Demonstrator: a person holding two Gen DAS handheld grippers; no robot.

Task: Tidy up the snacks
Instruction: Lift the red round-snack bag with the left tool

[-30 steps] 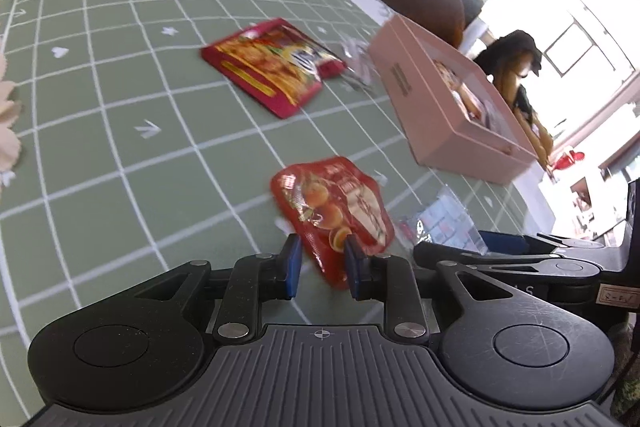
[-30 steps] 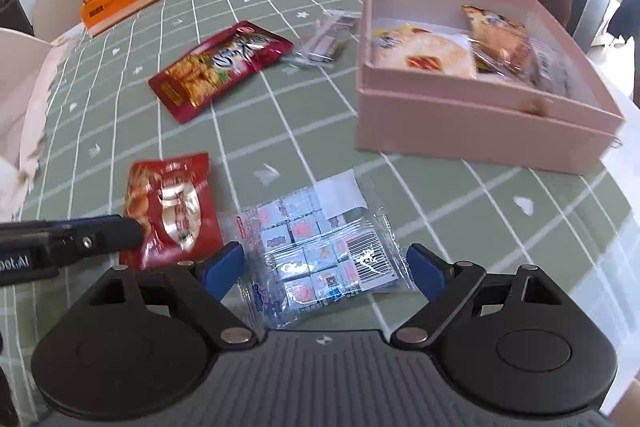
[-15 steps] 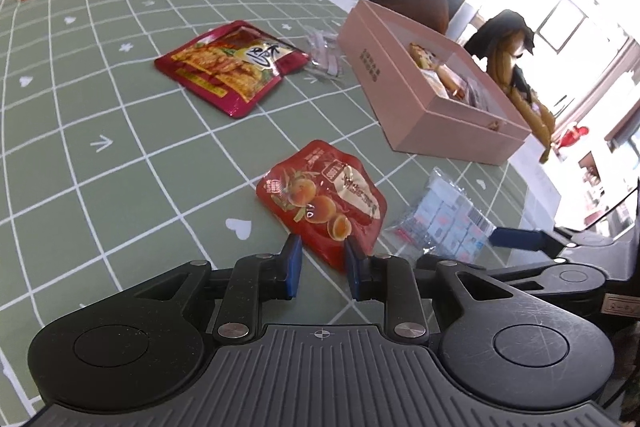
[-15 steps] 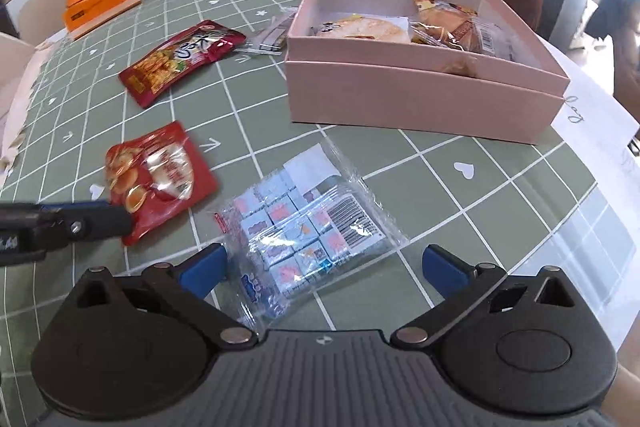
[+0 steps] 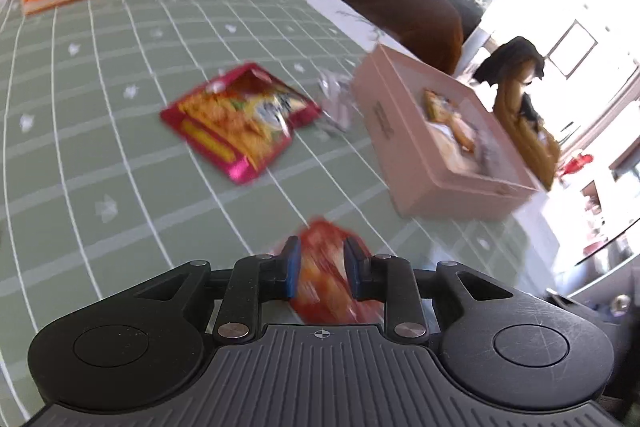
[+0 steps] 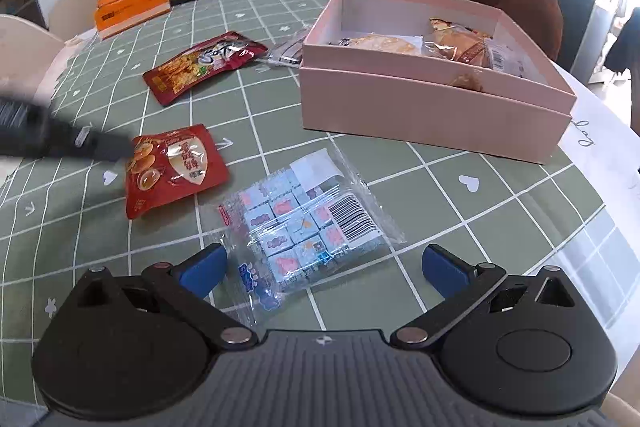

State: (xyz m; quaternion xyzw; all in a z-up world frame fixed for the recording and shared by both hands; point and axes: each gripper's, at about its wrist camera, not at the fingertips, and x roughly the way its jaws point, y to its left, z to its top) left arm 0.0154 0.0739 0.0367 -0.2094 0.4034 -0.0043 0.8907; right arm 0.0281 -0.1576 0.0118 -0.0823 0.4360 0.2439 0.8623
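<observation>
The green checked tablecloth carries an open pink box of snacks at two o'clock. At centre a clear bag of wrapped candies lies between the wide-open right gripper, untouched. At nine o'clock, a red snack pouch sits between the narrowly parted left gripper; whether it is gripped, I cannot tell.

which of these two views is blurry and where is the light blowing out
Left wrist view: motion blur smears the red snack pouch between the left gripper fingers and the larger red packet; windows at upper right are blown out white. Right wrist view: mostly sharp, the clear bag of small candies reads crisply; only the dark left gripper entering at left is streaked; fisheye bends the tablecloth grid.
</observation>
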